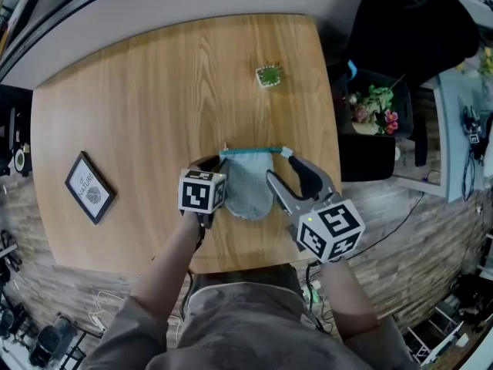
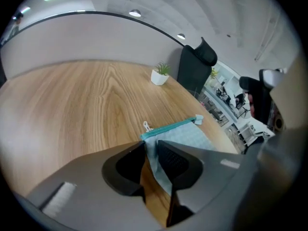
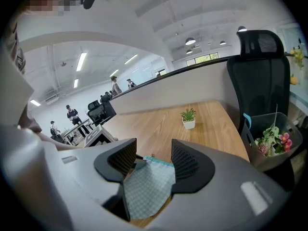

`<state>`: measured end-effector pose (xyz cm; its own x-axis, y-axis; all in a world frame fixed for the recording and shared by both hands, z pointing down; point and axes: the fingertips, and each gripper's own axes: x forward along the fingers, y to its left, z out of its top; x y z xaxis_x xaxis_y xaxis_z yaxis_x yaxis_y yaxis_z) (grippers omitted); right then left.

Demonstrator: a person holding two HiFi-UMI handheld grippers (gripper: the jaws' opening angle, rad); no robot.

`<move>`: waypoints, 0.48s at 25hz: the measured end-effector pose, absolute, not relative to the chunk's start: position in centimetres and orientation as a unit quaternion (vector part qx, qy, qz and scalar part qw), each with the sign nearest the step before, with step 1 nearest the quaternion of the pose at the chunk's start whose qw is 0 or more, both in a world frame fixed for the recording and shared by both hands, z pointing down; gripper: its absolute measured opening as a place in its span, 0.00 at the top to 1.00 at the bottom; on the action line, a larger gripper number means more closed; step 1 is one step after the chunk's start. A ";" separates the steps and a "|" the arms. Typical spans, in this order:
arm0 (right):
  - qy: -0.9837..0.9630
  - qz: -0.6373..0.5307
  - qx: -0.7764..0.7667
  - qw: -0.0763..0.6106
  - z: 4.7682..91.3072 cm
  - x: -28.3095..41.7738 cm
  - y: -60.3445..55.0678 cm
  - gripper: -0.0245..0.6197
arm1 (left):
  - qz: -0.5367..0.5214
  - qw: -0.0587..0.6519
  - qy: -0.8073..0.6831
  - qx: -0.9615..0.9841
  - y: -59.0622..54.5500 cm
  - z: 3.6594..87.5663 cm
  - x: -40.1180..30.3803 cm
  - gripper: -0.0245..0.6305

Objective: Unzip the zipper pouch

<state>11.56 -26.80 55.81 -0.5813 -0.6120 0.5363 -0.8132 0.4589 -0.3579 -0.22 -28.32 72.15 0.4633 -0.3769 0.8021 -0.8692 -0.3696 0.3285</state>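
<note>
Now: zipper pouch (image 1: 248,187) zipped; left gripper (image 2: 150,150) pinches corner.

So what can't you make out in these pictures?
- Head view: the left gripper covers one corner of the zipper pouch.
- Left gripper view: its jaws flank that corner; whether the pads press it is unclear.
- Right gripper view: the wide-apart jaws of the right gripper hide the pouch's sides.
- Every view: the pouch's contents, hidden by its fabric.

On the wooden table (image 1: 154,99), a small potted plant (image 1: 269,75) stands toward the far edge, a framed picture (image 1: 90,187) near the left edge.
</note>
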 end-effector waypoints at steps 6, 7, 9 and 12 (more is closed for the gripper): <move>-0.835 0.300 0.428 0.170 56.1 12.1 -26.2 0.62 | 0.317 0.390 -0.371 0.781 -28.0 72.3 1.9 0.93; -0.835 0.300 0.427 0.171 56.2 12.1 -26.1 0.62 | 0.315 0.389 -0.366 0.784 -27.8 72.2 2.1 0.94; -0.836 0.300 0.427 0.170 56.1 12.3 -25.9 0.62 | 0.318 0.372 -0.356 0.796 -27.5 71.9 2.6 0.94; -0.836 0.296 0.430 0.169 55.7 12.8 -25.7 0.62 | 0.308 0.331 -0.345 0.823 -27.2 70.5 3.1 0.95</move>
